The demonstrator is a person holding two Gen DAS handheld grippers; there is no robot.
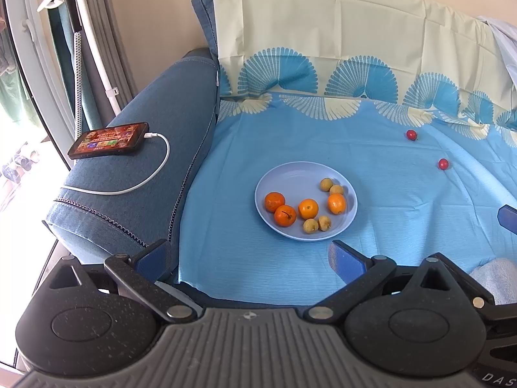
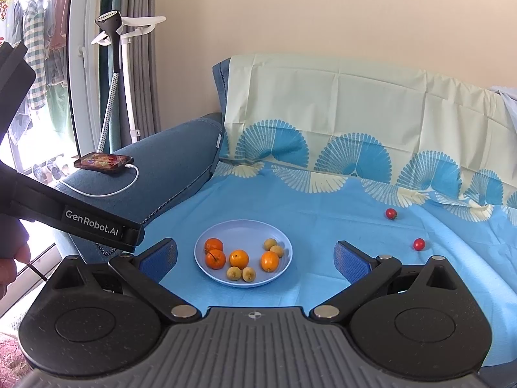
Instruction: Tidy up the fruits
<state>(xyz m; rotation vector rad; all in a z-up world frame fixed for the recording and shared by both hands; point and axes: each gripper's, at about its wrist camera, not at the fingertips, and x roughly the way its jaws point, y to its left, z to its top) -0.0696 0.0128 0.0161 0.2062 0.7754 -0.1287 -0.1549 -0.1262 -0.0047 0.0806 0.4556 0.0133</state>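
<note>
Blue cloth [image 1: 387, 226] covers the sofa seat; near its middle a plate [image 1: 290, 174] holds oranges [image 1: 308, 208] and small yellow fruits. Two cherry tomatoes [image 1: 443, 163] lie toward the back right. Left gripper [image 1: 248, 252] and right gripper [image 2: 255, 255] hover, fingers spread, empty.

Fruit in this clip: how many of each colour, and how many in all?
Orange fruits, on the plate: 4
Small yellow fruits, on the plate: 4
Small red fruits, loose on the blue cloth: 2
Total: 10
</note>
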